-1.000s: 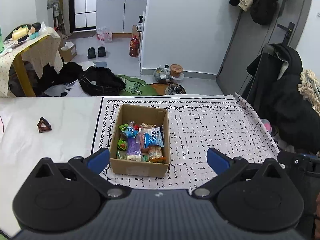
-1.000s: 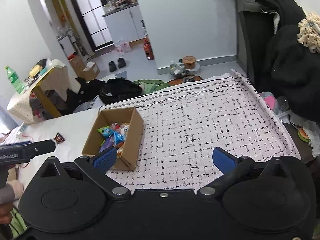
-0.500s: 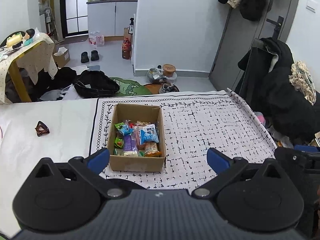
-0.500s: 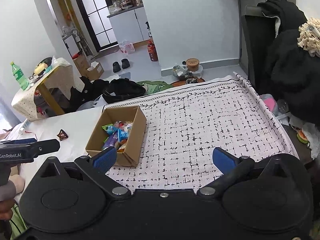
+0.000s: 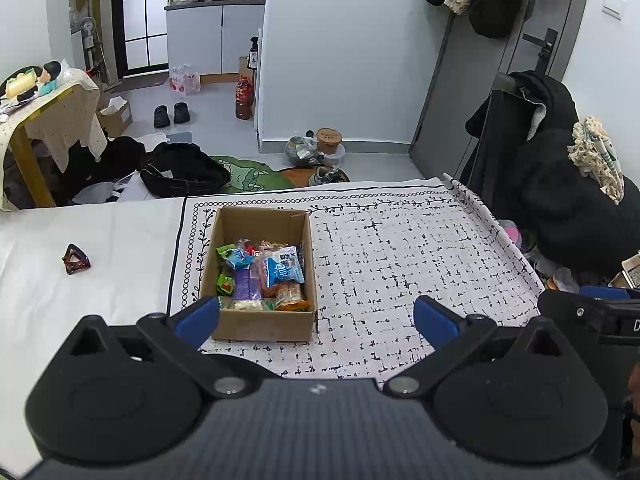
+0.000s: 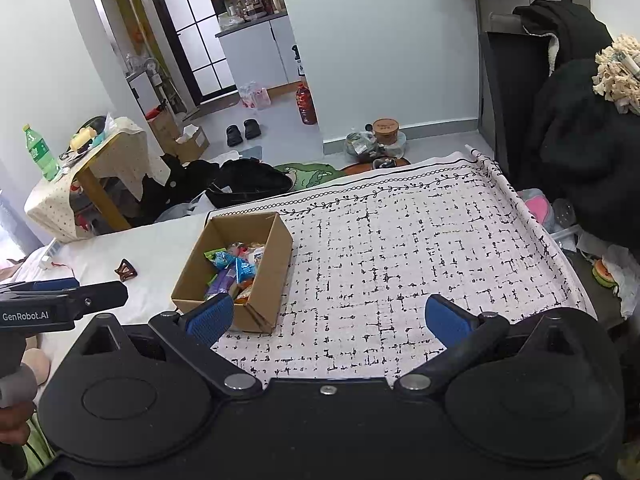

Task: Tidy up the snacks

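At the bottom of the left wrist view, the left gripper [image 5: 316, 316] is held with its blue-padded jaws spread wide apart and nothing between them. The right gripper [image 6: 326, 318] is seen likewise at the bottom of the right wrist view, jaws parted and empty. Just beyond the left fingertip, left of centre, an open cardboard box [image 5: 262, 322] is set on the black-and-white patterned cloth [image 5: 400, 260]; the snack packets [image 5: 262, 274] are piled inside it, none being seen on the cloth. Further left, on the plain white surface [image 5: 100, 240], a small brown hair clip [image 5: 75, 259] is seen, well apart from the box.
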